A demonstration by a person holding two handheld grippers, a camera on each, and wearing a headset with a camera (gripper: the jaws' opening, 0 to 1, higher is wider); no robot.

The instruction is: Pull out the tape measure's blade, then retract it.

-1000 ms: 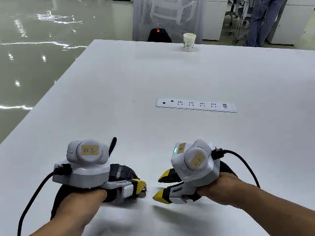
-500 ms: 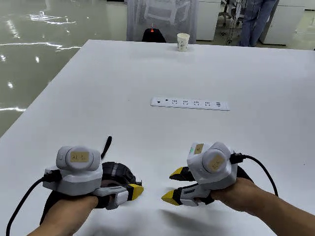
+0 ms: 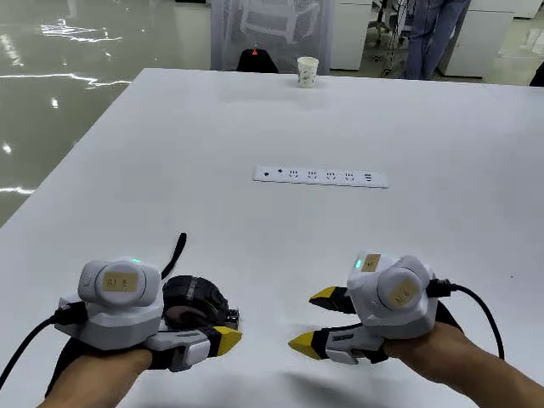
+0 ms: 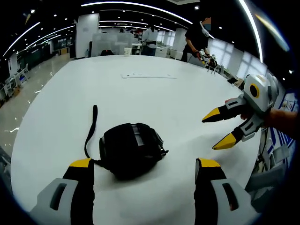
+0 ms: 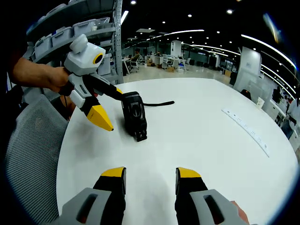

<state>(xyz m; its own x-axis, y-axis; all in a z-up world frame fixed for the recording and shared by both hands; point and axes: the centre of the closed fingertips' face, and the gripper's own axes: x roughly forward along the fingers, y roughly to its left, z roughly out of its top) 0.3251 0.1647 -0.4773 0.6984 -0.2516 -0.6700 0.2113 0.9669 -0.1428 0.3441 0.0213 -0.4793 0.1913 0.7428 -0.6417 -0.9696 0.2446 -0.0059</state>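
A black tape measure (image 3: 194,299) with a black wrist strap (image 3: 174,253) lies on the white table (image 3: 255,119), near its front edge. My left gripper (image 3: 228,330) is open, and the tape measure (image 4: 129,150) sits just ahead between its yellow-tipped jaws, with a gap on both sides. My right gripper (image 3: 316,320) hovers open a short way to the right, with nothing between its fingers. In the right gripper view the tape measure (image 5: 133,115) lies on its side with the left gripper (image 5: 110,105) beside it. No blade is drawn out.
A white power strip (image 3: 320,177) lies across the table's middle. A paper cup (image 3: 307,71) stands at the far edge, with a chair (image 3: 255,59) behind it. A person (image 3: 425,34) stands far back right. The table's left edge drops to a shiny floor.
The right gripper has drawn away to the right, so the gap between the two grippers is wider. The tape measure stays by the left gripper. The head view has shifted.
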